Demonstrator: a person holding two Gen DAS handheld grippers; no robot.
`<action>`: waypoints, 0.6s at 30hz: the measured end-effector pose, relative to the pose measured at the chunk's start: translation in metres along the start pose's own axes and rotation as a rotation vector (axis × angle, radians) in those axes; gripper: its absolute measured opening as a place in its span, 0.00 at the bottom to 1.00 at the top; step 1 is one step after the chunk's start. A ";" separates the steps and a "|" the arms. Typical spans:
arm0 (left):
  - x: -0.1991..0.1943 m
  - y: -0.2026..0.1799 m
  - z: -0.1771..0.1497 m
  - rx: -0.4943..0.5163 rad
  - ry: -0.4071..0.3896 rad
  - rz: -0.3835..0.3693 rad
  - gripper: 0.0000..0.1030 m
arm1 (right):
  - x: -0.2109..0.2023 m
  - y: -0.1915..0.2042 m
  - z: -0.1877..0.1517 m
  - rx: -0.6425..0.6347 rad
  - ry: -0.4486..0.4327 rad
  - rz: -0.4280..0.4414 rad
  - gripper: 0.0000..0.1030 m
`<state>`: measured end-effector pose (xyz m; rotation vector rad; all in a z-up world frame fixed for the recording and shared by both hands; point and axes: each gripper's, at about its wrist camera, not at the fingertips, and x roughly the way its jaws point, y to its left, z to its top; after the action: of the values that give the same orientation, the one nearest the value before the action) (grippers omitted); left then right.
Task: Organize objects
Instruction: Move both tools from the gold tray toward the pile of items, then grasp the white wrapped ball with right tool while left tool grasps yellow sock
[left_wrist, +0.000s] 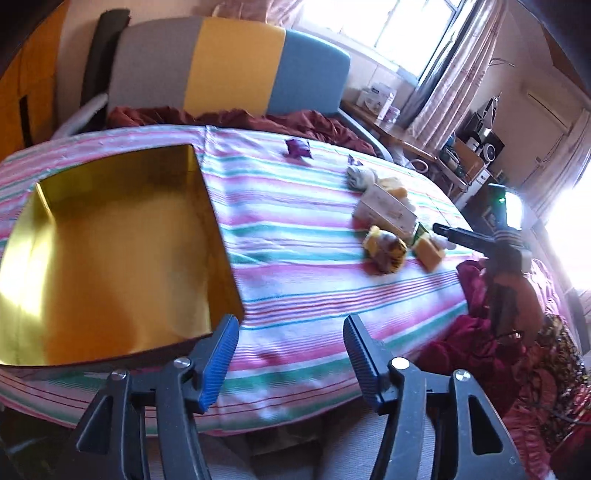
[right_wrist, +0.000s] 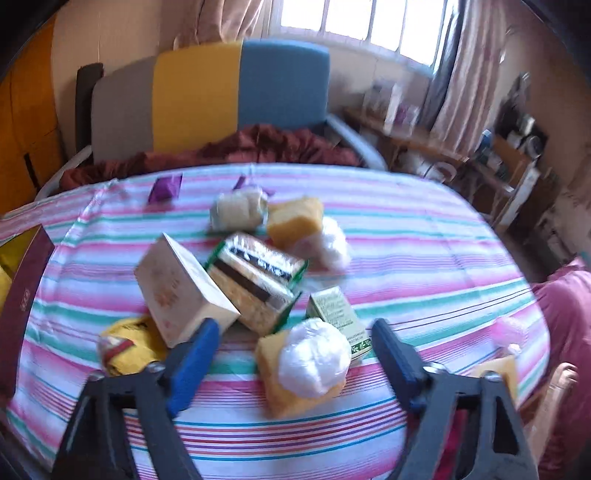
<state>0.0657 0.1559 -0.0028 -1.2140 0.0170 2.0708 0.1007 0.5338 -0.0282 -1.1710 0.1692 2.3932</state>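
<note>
A gold-lined open box (left_wrist: 110, 254) lies on the striped tablecloth (left_wrist: 295, 258) at the left; its maroon side shows in the right wrist view (right_wrist: 22, 291). My left gripper (left_wrist: 291, 332) is open and empty beside the box's near right corner. My right gripper (right_wrist: 295, 332) is open and empty, just above a yellow sponge with a white plastic wrap (right_wrist: 306, 369). Ahead of it lie a cream box (right_wrist: 177, 291), a green-edged packet (right_wrist: 258, 284), a small green box (right_wrist: 340, 317) and a yellow bag (right_wrist: 129, 347). The right gripper also shows in the left wrist view (left_wrist: 443, 230).
Further back lie another yellow sponge (right_wrist: 295, 221), a wrapped roll (right_wrist: 236, 210) and purple sachets (right_wrist: 166, 188). A grey, yellow and blue chair back (right_wrist: 207, 96) stands behind the table. Shelves with clutter (left_wrist: 472, 155) stand at the right. Red cloth (left_wrist: 480, 332) hangs off the right edge.
</note>
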 end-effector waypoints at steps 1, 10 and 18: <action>0.004 -0.002 0.000 0.001 0.008 -0.002 0.61 | 0.007 -0.002 -0.002 -0.001 0.013 0.011 0.68; 0.036 -0.025 0.005 0.020 0.097 -0.040 0.62 | 0.022 -0.025 -0.009 0.113 0.052 0.089 0.39; 0.077 -0.052 0.024 0.010 0.111 -0.199 0.79 | 0.009 -0.020 -0.007 0.130 0.004 0.143 0.39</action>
<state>0.0556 0.2473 -0.0307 -1.2702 -0.0396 1.8283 0.1098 0.5523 -0.0379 -1.1381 0.4165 2.4611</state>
